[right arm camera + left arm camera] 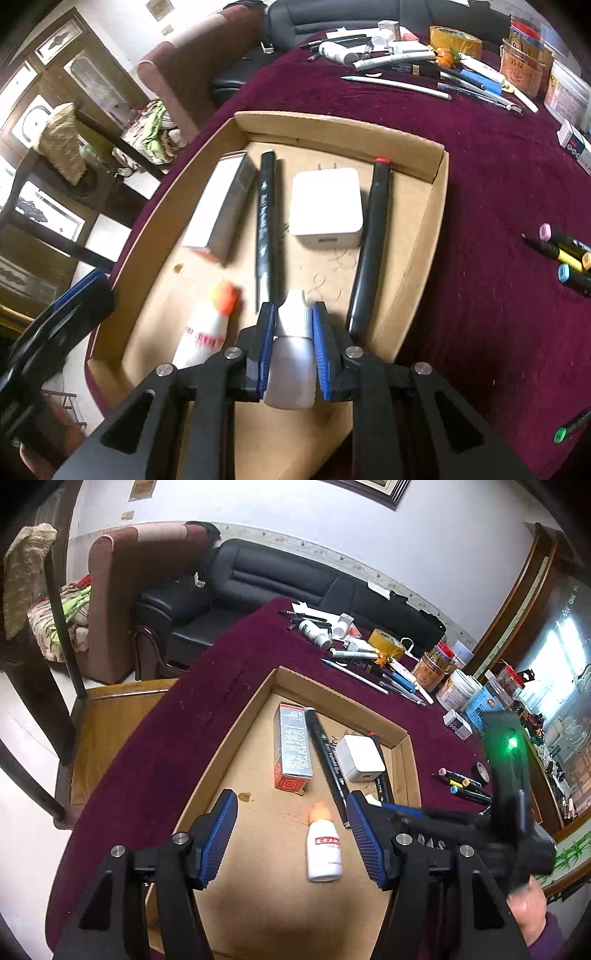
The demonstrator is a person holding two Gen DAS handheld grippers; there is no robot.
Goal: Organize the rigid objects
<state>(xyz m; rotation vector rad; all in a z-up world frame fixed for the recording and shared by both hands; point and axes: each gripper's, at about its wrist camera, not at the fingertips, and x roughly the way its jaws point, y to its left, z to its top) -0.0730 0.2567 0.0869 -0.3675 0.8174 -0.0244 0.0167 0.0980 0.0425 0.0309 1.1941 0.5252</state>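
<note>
Our right gripper [293, 314] has its jaws closed on a small translucent white plastic bottle [291, 362] above the shallow brown cardboard tray [406, 140]. Our left gripper [290, 805] hangs wide open, empty, over the tray.

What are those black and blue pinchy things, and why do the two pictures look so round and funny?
A person holds a claw in each hand, and each claw carries a tiny wide-eyed camera; that bends the pictures. One picture looks along the left claw, which is open and empty. The other looks along the right claw, squeezing a small white bottle. Below lies a cardboard tray on a purple tablecloth. Inside are a glue bottle, two black markers, a white charger and a small box.
</note>
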